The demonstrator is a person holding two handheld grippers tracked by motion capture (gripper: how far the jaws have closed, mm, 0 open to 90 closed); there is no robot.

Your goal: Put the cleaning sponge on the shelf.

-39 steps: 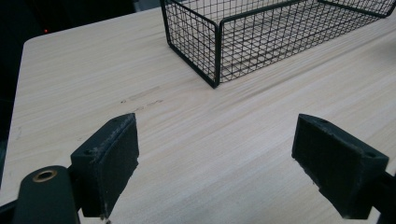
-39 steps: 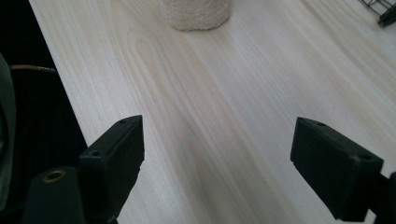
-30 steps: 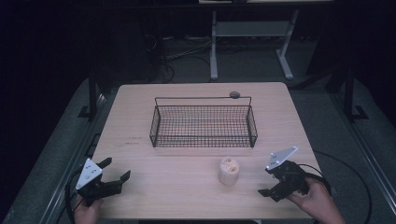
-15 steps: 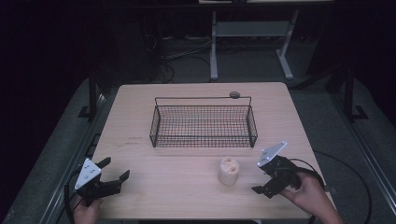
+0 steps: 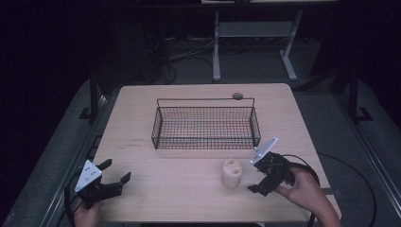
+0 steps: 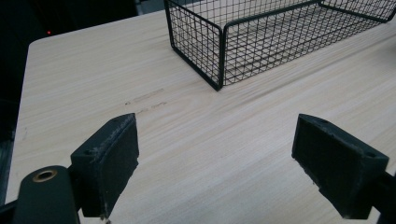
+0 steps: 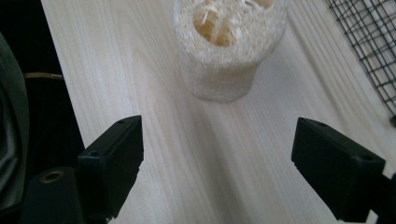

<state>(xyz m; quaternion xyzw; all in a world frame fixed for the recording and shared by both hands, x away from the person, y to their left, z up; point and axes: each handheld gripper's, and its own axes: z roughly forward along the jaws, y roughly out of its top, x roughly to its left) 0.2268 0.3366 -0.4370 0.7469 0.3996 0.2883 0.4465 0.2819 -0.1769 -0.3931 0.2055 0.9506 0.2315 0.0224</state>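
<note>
I'm working over a pale wood-grain table point(image 5: 189, 189) in a dark room, with grey floor around it, a light metal stand point(image 5: 255, 38) behind the far edge and loose cables on the floor near it. A black wire basket point(image 5: 206, 124) sits on the middle of the table, and a small round dark thing point(image 5: 237, 96) lies just past its far right corner. My right gripper point(image 5: 257, 177) is low over the near right part of the table, its jaws spread wide with nothing between them and touching nothing that I can see; in the right gripper view the loofah piece point(image 7: 229, 44) stands upright just ahead of the gap, apart from both pads. From above, that loofah piece point(image 5: 231, 172) stands on the table just left of the right gripper and in front of the basket. My left gripper point(image 5: 116, 176) waits at the near left corner, jaws also wide apart and empty, pointed toward the basket's corner point(image 6: 219, 56).
</note>
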